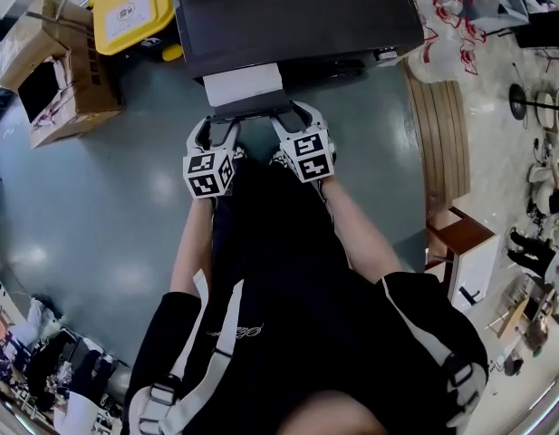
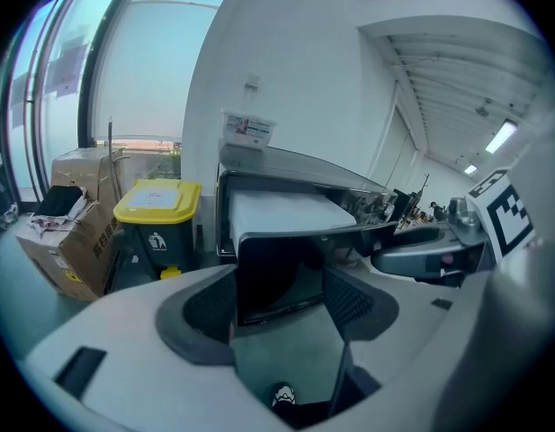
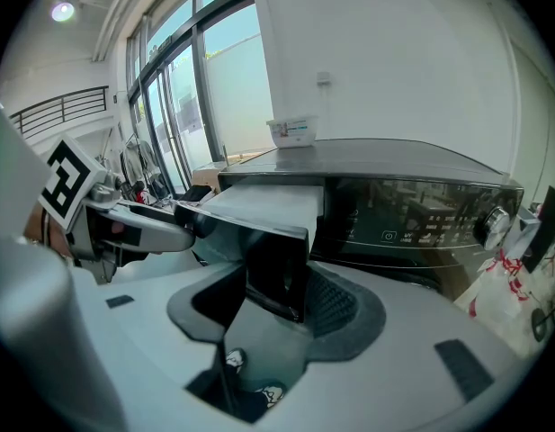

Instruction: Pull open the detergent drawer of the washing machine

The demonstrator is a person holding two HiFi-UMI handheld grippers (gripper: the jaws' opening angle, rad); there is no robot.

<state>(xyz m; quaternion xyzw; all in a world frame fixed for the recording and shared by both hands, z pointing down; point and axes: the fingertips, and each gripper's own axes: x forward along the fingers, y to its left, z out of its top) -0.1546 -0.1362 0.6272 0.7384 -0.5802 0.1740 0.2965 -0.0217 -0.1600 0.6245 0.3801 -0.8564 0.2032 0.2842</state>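
The left tongs (image 2: 281,300) are wide. The dark front (image 2: 277,273) of the detergent drawer (image 2: 286,212) sits between the two sides. I cannot tell if the pads touch it. The right tongs (image 3: 277,300) are wide too, with the other end of that dark front (image 3: 277,268) between them. Here also I cannot tell about touching.

From above, both tongs sit at the drawer's front edge, one at each end. The drawer (image 1: 245,87) sticks out of the washing machine (image 1: 297,16). Its top looks flat and white, so what is in it cannot be seen. The person's body hides the floor below the tongs.

A small tub (image 3: 293,131) stands on the machine; I cannot see into it. To the left are a bin with a yellow lid (image 1: 132,12), shut, and an open cardboard box (image 1: 57,71) with something dark inside.
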